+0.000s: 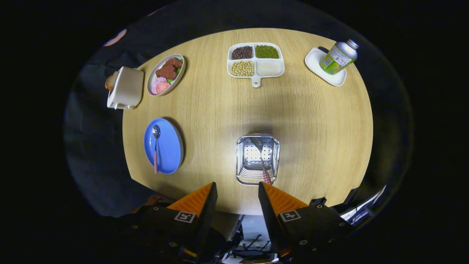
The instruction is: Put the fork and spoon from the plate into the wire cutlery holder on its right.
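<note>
spoon on blue plate, well left of spread, empty tongs.

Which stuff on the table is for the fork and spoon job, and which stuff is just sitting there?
For the job: spoon on the blue plate; fork already in the holder; open gripper above the table's near edge.

Just sitting there: toaster, meat dish, bean tray, can on a white tray.

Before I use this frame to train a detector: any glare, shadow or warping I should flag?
Gripper view: glare whitens the inside of the cutlery holder, partly washing out the fork in it; fisheye bends the table edge round; the plate with the spoon throws a shadow; the open gripper jaws hold nothing.
</note>
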`<state>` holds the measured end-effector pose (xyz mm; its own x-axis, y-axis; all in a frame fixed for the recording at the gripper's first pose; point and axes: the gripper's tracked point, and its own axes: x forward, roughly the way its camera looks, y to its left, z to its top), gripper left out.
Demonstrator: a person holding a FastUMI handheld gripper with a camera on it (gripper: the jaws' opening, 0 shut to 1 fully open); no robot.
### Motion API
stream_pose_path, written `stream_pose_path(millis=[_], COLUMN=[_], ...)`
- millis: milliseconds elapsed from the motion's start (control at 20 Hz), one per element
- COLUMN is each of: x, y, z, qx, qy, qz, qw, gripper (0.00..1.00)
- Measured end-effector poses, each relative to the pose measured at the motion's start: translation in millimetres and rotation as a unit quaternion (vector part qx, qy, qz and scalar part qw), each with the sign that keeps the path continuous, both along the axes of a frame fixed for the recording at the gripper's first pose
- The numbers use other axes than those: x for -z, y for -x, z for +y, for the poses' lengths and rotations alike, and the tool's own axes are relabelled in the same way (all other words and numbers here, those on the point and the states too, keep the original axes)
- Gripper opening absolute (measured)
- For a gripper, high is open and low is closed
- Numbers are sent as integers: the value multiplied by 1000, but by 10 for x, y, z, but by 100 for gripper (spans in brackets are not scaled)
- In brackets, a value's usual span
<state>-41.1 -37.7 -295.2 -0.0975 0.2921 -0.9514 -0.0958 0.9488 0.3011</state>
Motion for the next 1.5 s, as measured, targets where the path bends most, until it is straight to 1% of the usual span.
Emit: stream_pose_path(millis=[100, 150, 300, 400, 600, 750, 900, 1050, 1300, 1500], x=[-46, -81, -205, -198, -146, -70, 46, 206, 461, 764], y=[-42, -49, 11, 42, 141, 232, 374, 490, 627, 681], z=[38, 113, 445, 627, 1140, 1632, 2152, 2563, 3031, 3202], qx=[1, -1, -1, -8, -8, -17, -30, -40, -62, -70], qy=[16, 16, 11, 26, 31, 19, -2, -8, -1, 20], qz=[-45, -63, -101, -128, -162, -163, -147, -131, -109, -88], qw=[999, 998, 995, 991, 986, 986, 989, 991, 992, 994], gripper=[80, 83, 84, 86, 95, 99, 99, 99, 99, 98])
